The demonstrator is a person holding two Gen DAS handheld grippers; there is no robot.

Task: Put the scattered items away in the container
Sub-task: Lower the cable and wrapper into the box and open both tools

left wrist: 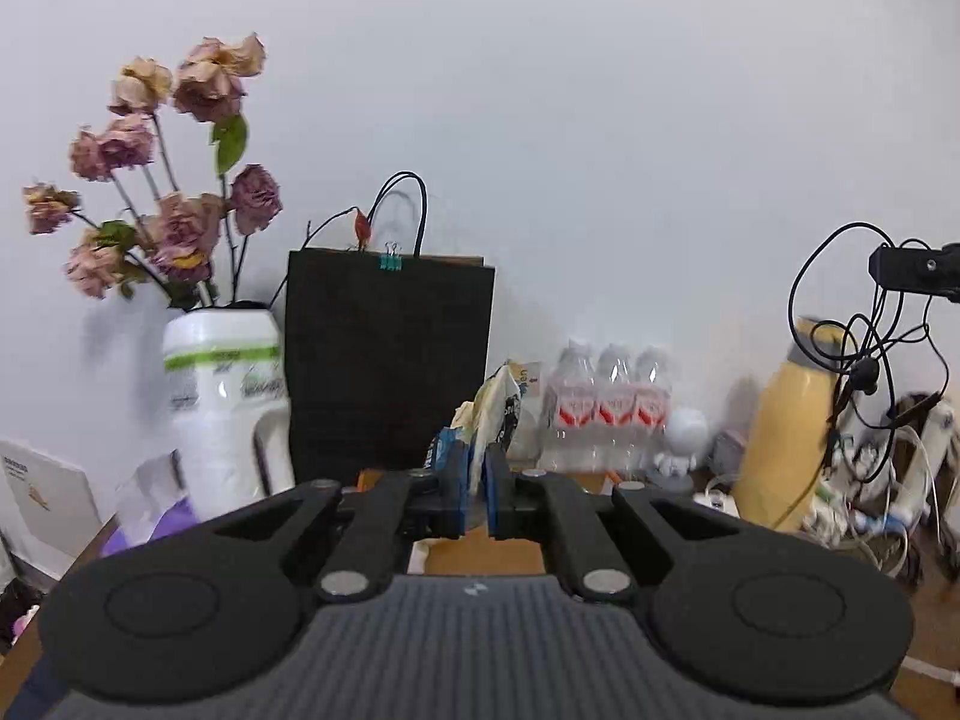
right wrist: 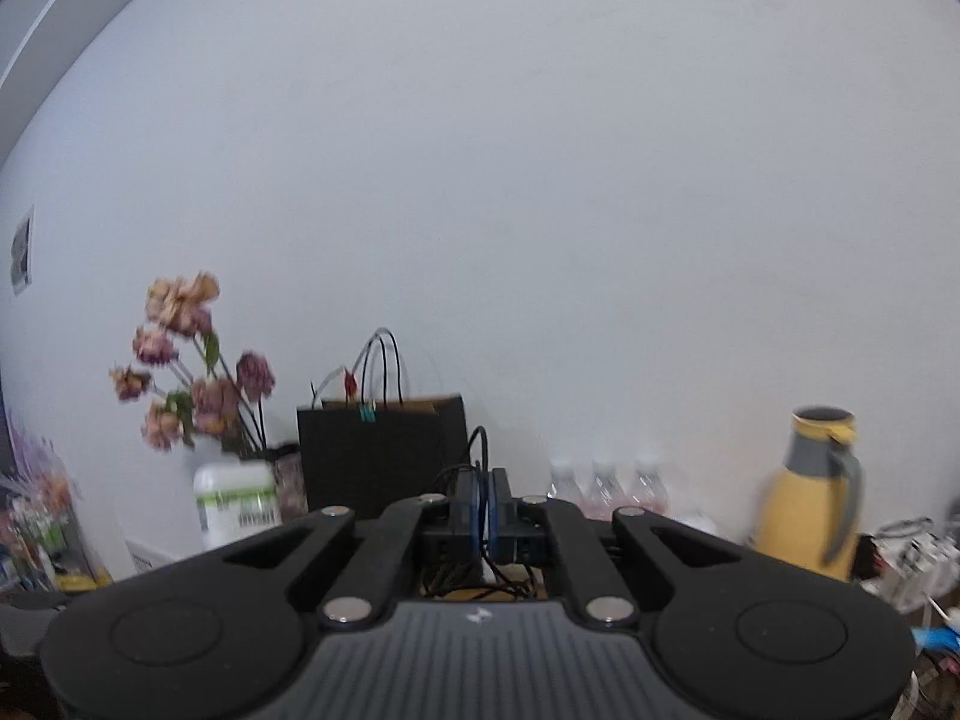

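both grippers are loaded: the left gripper [left wrist: 475, 489] is clamped on a crumpled wrapper [left wrist: 495, 414], the right gripper [right wrist: 485, 510] on a black cable [right wrist: 474, 576], lifted above the desk [left wrist: 480, 552]. no container shows; dropping both remains.

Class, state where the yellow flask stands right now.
In both views the yellow flask stands at the right by the wall, right of the water bottles; in the left view, tangled cables hang before it.

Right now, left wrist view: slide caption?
Left gripper clamps a crumpled wrapper before black paper bag.
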